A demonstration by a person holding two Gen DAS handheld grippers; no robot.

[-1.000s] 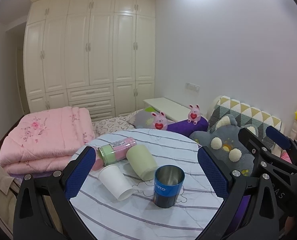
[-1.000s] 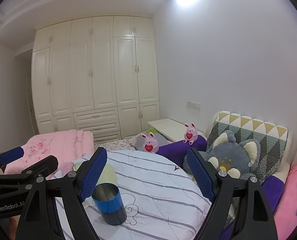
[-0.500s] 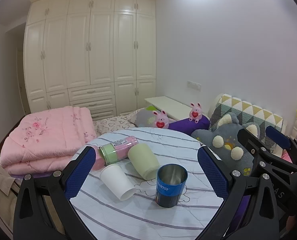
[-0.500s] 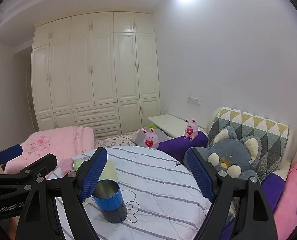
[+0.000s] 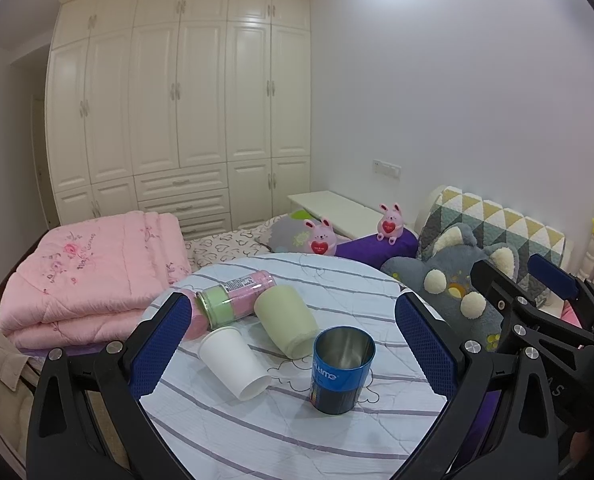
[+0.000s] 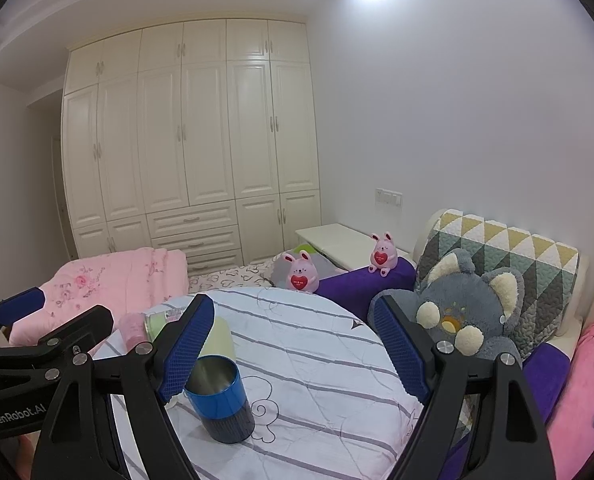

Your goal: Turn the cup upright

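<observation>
Lying tipped on the round striped-cloth worktop: white paper cup, at 9 o'clock of upright blue steel cup. Light, thin-walled, easily crushed; best pinched gently mid-body. Left claw and right claw both spread wide, holding nothing.

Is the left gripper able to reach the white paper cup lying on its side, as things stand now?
Probably yes. The left gripper is open, and the white paper cup lies between its fingers' line of view, with nothing in front. The upright blue metal cup stands beside it, apart.
</observation>
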